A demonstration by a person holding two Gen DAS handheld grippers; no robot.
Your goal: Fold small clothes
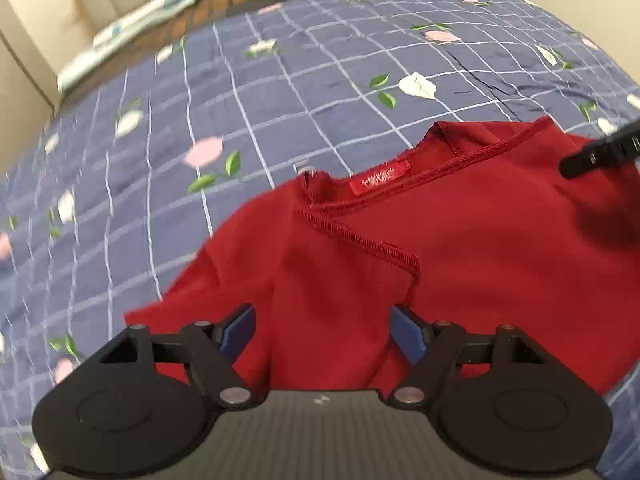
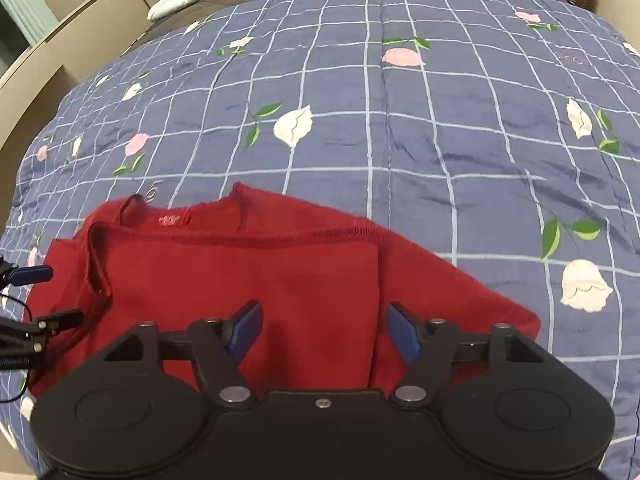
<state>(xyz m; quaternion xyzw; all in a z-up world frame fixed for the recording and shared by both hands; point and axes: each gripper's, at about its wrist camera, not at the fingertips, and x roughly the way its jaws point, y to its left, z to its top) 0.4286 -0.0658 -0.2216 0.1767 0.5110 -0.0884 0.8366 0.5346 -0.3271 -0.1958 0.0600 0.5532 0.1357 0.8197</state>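
Blue flowered quilt (image 2: pixel 440 120) covers bed. Red shirt (image 2: pixel 240 272) lies flat on it, collar away, both sides apparently folded inward; crosswise fold left, I judge. Left gripper (image 1: pixel 323 330) and right gripper (image 2: pixel 323 330) above near hem, jaws wide apart, empty.

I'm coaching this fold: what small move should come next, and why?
Probably lower both open tools, left and right, onto the red top and pinch its near part: both hover over it holding nothing, and the sides look already folded inward on the quilt.
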